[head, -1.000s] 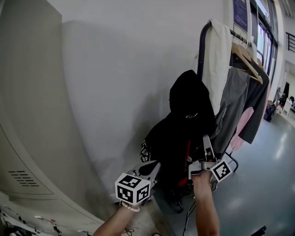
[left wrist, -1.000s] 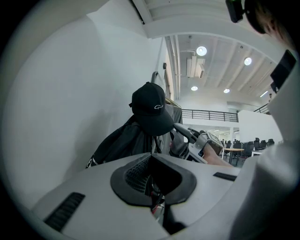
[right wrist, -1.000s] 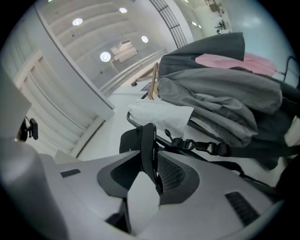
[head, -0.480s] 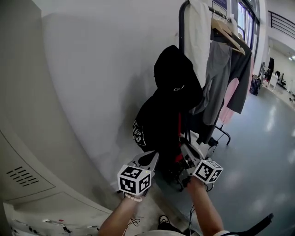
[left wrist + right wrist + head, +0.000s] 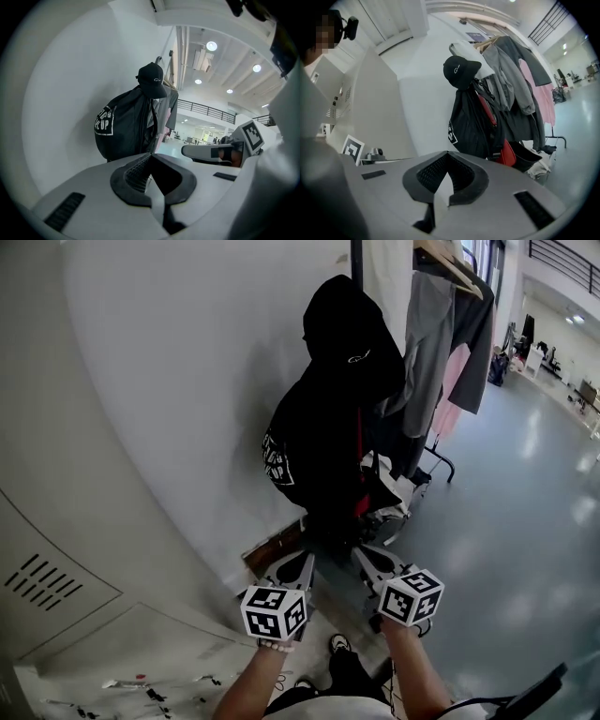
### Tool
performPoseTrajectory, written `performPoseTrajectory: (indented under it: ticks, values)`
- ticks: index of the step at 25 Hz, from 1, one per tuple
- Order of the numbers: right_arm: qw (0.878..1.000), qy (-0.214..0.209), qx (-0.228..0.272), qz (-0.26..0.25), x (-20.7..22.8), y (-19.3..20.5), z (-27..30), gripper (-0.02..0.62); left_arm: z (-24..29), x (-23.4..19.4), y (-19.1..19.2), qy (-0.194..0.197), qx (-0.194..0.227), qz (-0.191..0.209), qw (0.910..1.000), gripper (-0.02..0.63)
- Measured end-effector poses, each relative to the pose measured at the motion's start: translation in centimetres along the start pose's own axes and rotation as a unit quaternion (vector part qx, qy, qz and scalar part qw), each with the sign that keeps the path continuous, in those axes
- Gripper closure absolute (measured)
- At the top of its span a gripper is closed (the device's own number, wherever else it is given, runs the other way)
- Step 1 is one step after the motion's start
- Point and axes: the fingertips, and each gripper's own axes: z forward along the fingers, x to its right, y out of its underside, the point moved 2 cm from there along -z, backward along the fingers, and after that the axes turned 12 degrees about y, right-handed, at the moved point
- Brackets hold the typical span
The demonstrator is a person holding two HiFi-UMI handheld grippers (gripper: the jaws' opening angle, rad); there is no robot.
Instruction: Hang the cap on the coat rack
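Atop the coat rack [image 5: 356,254], the black cap [image 5: 342,320] sits on the crown of a black bag [image 5: 309,446] hung there, brim turned outward. Both tools hang low and well apart from it. The left gripper [image 5: 303,564] has its jaws pressed together on nothing, and the right gripper [image 5: 368,561] has just closed its jaws, with nothing between them. Hanging looks done. The risk, I judge, is the perch: I cannot tell whether the cap catches a hook or only rests on soft fabric. If it only rests, 1 nudge of the bag or the grey garment [image 5: 427,343] beside it could tip the cap to the floor [image 5: 506,521].
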Motion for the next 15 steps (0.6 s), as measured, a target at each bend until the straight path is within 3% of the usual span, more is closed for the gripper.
performPoseTrajectory:
  ticks: [6,15]
  values:
    - [1.000,0.010,-0.018,0.001,-0.9,2.5,-3.7,0.595,-2.9,0.7,3.7,-0.010,-0.020,-0.025,0.9994,0.603]
    - [0.999,-0.019,-0.050,0.002,-1.2,4.8,-5.8,0.595,-5.3,2.3,5.9,-0.048,-0.042,-0.036,0.9973,0.603]
